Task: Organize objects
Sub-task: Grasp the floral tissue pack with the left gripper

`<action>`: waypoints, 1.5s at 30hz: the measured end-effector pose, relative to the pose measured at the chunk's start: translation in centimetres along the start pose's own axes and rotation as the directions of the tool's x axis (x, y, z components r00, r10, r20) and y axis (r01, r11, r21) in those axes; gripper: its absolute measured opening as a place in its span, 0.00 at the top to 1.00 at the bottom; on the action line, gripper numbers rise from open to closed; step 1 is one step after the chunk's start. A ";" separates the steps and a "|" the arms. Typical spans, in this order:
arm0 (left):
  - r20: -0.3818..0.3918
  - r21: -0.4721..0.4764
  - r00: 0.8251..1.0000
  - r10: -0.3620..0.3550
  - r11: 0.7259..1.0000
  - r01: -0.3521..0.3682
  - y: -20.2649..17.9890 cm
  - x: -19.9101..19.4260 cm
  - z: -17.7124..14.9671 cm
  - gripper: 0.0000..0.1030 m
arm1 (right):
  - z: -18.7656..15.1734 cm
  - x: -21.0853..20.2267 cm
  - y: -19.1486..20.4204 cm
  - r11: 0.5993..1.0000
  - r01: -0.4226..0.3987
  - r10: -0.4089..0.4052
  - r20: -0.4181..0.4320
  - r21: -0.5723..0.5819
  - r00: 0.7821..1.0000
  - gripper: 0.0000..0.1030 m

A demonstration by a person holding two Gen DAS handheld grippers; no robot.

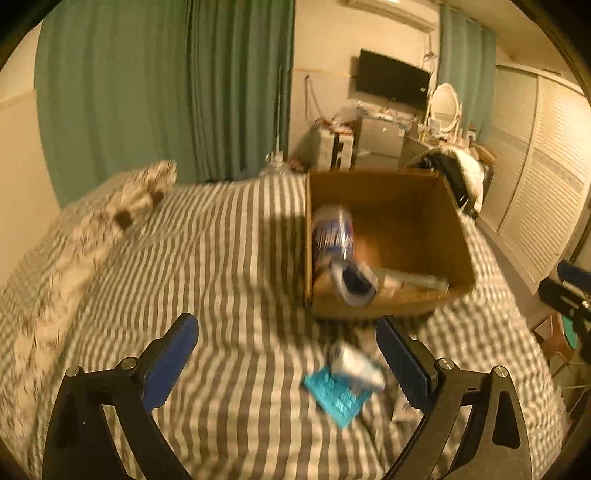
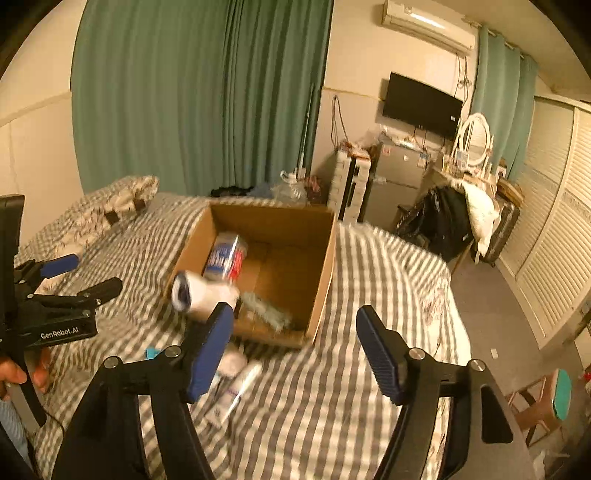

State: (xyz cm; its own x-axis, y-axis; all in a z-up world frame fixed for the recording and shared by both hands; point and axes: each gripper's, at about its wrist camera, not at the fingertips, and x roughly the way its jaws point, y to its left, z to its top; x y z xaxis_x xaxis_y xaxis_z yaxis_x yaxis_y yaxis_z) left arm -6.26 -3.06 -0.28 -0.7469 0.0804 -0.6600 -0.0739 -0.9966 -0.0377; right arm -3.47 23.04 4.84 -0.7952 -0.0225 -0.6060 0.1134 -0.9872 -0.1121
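Cardboard box (image 2: pixel 321 266) open-topped — white roll (image 2: pixel 201 295) across its near rim

Blurred white roll (image 2: pixel 201 295) at open box (image 2: pixel 325 258) rim

The place was a home bedroom. A bed (image 2: pixel 388 258) with a grey-and-white striped cover filled the space directly below and ahead of each gripper. Beyond it hung long green curtains (image 2: pixel 203 92). Farther ahead and to the right, a black television (image 2: pixel 421 105) was mounted on the wall beneath an air conditioner (image 2: pixel 428 24). Below the television stood a small fridge (image 2: pixel 395 184) and a dressing table with an oval mirror (image 2: pixel 474 138). Louvred wardrobe doors (image 2: pixel 557 229) lined the far right.
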 end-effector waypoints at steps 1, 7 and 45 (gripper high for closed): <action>-0.015 -0.008 1.000 0.012 1.000 -0.012 -0.1 0.3 -1.0 0.04 | -0.9 0.4 0.3 1.000 -0.005 0.005 -0.018 0.007 1.000 0.33; -0.091 0.046 0.995 0.043 0.998 -0.039 -2.6 2.2 -5.2 0.04 | -6.1 4.9 1.7 0.999 0.004 0.001 -0.143 0.037 0.990 0.33; -0.255 0.193 0.966 -0.037 0.977 0.089 -8.7 6.4 -5.5 0.28 | -8.6 9.0 -0.8 0.992 -0.020 0.049 -0.227 0.127 0.973 0.33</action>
State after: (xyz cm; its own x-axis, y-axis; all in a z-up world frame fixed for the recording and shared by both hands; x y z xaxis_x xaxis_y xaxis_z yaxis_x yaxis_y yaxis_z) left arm -6.74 5.97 -8.34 -0.5506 0.1098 -0.8275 -0.2660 -0.9627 0.0493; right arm -5.65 24.99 -7.29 -0.6328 -0.0345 -0.7735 0.0534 -0.9986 0.0009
